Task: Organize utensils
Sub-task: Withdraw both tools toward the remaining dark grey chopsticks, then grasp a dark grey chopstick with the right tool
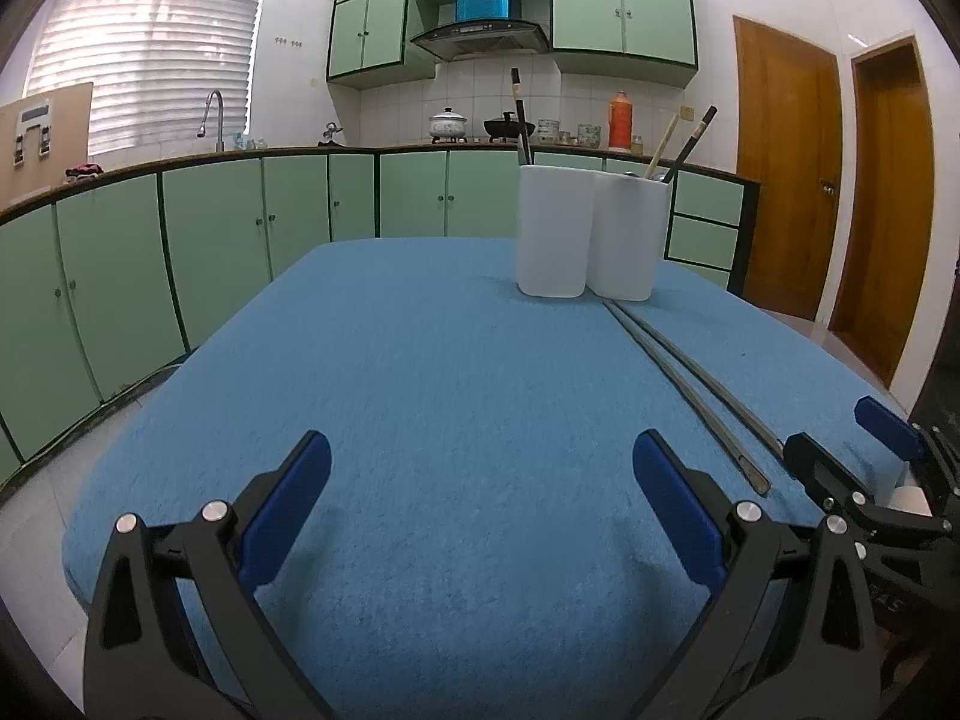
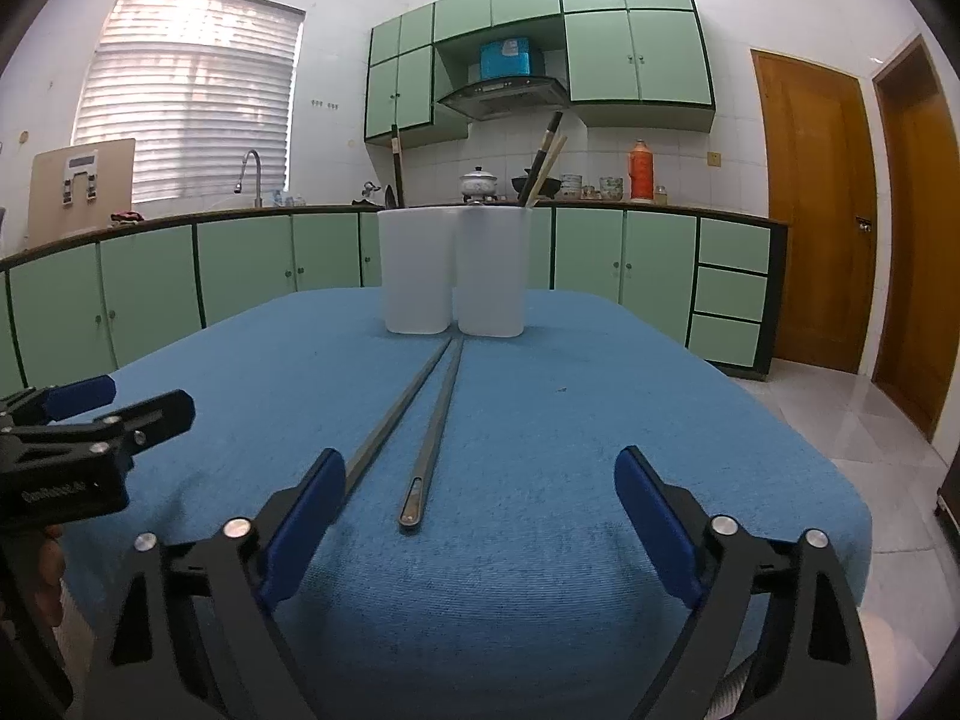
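On the blue cloth [image 2: 540, 420], two chopsticks [image 2: 435, 420] lie side by side, running from the white holders [image 2: 453, 270] toward the right gripper [image 2: 480, 516]. Its fingers stand wide apart, empty, as do the left gripper's [image 1: 480, 504]. Best to straddle one stick near its end, close gently, then lift it upright into a holder.

Tablecloth [image 2: 540, 420]: blue, matt, nappy cloth. Chopsticks [image 2: 435, 420]: dull grey metal. Holders [image 2: 417, 270]: white smooth plastic. Doors [image 2: 810, 210]: glossy wood.
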Available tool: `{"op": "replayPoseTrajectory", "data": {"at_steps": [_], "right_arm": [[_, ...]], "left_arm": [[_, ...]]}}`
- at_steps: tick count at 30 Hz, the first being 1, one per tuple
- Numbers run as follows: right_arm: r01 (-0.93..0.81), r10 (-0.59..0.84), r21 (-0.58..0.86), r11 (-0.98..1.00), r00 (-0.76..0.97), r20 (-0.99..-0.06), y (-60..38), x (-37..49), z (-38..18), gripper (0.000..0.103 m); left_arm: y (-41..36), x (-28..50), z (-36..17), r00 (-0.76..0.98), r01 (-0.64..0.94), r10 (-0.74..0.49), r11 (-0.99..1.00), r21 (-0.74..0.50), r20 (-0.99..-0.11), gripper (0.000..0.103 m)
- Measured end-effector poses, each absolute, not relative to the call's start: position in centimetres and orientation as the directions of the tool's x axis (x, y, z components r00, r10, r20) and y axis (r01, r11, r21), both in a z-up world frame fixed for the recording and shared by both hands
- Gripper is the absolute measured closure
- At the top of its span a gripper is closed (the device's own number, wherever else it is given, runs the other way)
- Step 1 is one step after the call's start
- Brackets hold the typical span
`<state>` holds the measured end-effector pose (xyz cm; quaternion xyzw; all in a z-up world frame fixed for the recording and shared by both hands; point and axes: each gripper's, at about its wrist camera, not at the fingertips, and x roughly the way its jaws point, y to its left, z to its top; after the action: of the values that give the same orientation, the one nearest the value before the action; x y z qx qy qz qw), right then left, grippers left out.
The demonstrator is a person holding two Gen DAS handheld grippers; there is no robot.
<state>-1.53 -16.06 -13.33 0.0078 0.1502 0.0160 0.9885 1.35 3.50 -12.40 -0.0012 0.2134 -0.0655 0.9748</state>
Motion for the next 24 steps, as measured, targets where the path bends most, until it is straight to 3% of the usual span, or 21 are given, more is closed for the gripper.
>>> {"op": "replayPoseTrajectory", "data": {"at_steps": [14,24], "right_arm": [[-0.049,0.046,-0.002,0.999,0.945,-0.323,-15.1,-1.1,-14.2,0.049],[-0.034,0.033,0.003,0.999,0.947,-0.321,-14.8,-0.8,-14.4,0.063]], "left_arm": [[4.5,0.6,-11.5,0.908,0.132,-0.145,0.989,-0.060,-0.393,0.005],[5.4,0.6,-11.4,0.912,0.121,-0.143,0.989,-0.081,-0.386,0.005]]}}
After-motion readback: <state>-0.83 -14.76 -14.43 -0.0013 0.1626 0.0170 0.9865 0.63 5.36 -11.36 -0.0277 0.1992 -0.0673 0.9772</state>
